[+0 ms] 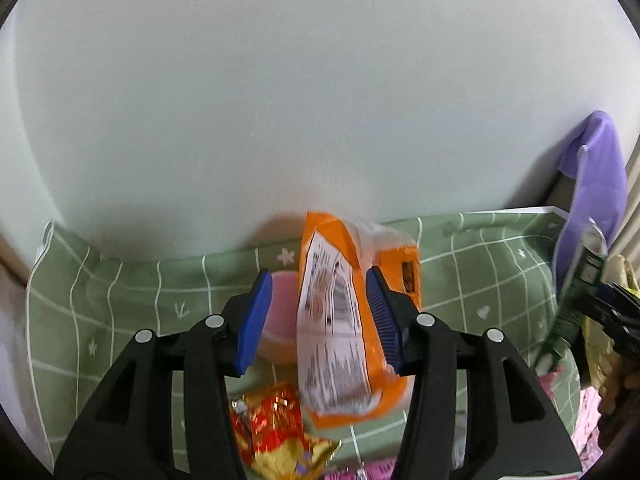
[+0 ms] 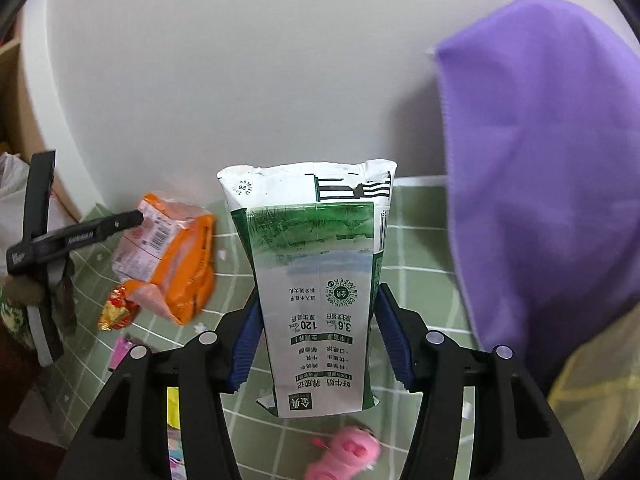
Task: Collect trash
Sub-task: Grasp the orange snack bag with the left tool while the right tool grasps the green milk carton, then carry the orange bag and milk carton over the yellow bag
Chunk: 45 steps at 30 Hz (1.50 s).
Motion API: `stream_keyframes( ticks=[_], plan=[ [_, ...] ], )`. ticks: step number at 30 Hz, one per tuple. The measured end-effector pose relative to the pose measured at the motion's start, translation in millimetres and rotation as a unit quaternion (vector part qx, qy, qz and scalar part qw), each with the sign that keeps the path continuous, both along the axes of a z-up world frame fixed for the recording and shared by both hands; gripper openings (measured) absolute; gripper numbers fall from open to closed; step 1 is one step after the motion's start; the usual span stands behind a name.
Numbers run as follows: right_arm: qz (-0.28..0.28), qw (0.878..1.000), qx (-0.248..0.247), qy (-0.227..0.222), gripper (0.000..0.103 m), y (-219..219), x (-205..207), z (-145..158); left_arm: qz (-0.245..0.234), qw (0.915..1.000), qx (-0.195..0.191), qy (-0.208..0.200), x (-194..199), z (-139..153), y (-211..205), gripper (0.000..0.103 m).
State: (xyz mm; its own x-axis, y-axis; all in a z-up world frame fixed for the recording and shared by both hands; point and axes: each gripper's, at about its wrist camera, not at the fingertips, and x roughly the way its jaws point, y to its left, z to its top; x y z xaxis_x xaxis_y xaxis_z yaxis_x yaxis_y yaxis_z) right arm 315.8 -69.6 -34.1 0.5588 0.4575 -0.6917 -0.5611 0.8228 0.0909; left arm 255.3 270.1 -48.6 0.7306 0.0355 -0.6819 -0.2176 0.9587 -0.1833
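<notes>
Trash lay scattered over the green checked cloth (image 1: pixel 120 280) that covered the worktop, and both claws were in among it. The left claw (image 1: pixel 316 316) had its blue pads spread apart around an orange snack bag (image 1: pixel 340 320), one pad to each side; the right pad was at the bag's edge, the left pad stood clear of it, so the claw was released rather than clamped. In the right wrist view the same orange bag (image 2: pixel 176 256) appeared lifted off the cloth at the tip of the other tool, though motion blur made the contact hard to judge. The right claw (image 2: pixel 318 336) was clenched on a green and white milk carton (image 2: pixel 320 292), held upright with its print upside down and its crumpled top edge toward the wall.

Counting up: one orange bag, one milk carton, one red and gold foil wrapper (image 1: pixel 276 424) just below the orange bag, and one pink toy (image 2: pixel 348 456) beneath the carton. Pink wrappers (image 1: pixel 360 472) sat at the lower edge of the left view, too cut off to count.

For room, the plain white wall (image 1: pixel 280 80) ran along the cloth's far edge, close behind the bag. A purple cloth (image 2: pixel 540 160) hung on the right and crowded that side, while the middle of the checked cloth lay open between the two claws.
</notes>
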Motion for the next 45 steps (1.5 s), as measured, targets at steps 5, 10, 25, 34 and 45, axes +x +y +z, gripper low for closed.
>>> stream_keyframes(
  ticks=[5, 10, 25, 34, 45],
  plan=[
    [-0.017, 1.0, 0.005, 0.0, 0.052, -8.4, -6.3, 1.4, -0.024, 0.9996, 0.013, 0.009, 11.5, 1.5, -13.3, 0.008],
    [-0.024, 1.0, 0.002, -0.005, 0.052, 0.1, -13.8, 5.2, -0.065, 0.9979, 0.008, -0.001, 3.7, 8.2, -32.5, 0.003],
    [-0.079, 0.994, 0.003, -0.074, 0.052, -43.2, -57.6, 50.6, -0.208, 0.9736, -0.001, -0.093, -15.9, 88.5, -134.2, 0.003],
    [-0.167, 0.975, -0.005, -0.148, 0.052, -119.9, -98.4, 103.2, -0.318, 0.9347, 0.013, -0.157, -16.0, 145.3, -230.5, 0.003],
    [-0.271, 0.946, 0.002, -0.176, 0.052, -219.7, -130.9, 126.4, -0.41, 0.8962, 0.019, -0.169, -13.2, 160.4, -338.4, 0.003]
  ],
)
